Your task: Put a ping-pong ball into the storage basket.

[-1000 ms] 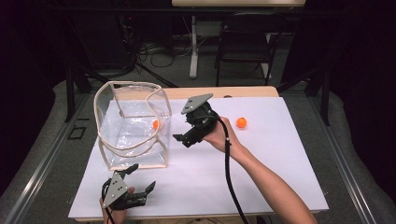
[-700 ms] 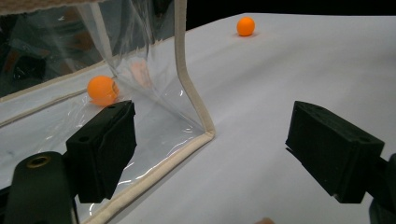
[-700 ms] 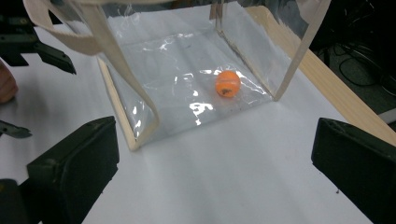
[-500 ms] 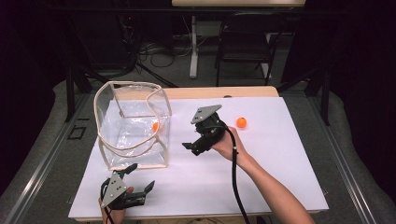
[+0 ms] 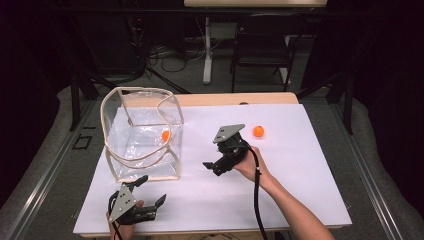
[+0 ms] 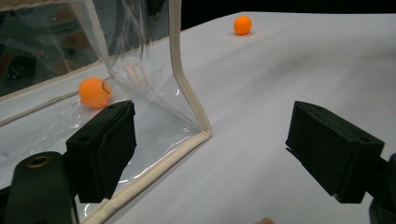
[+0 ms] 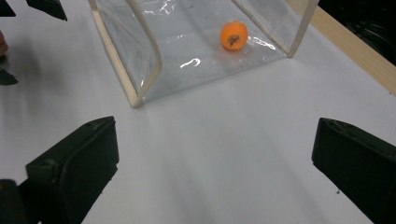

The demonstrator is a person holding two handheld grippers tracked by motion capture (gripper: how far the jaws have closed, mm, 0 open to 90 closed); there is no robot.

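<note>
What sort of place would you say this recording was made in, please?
Probably a lab or recording workspace: a white-topped table in a dark room, cables trailing on the floor behind, and a black chair beyond the table.

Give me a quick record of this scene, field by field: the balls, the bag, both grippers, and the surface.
ball in bag: orange, on the floor of the clear bag
loose ball: orange, on the white table, beyond the right gripper
bag: open top, cream trim, standing at table left
left gripper: open, empty, near table's front edge by the bag's corner
right gripper: open, empty, mid-table, pointing toward the bag
</note>
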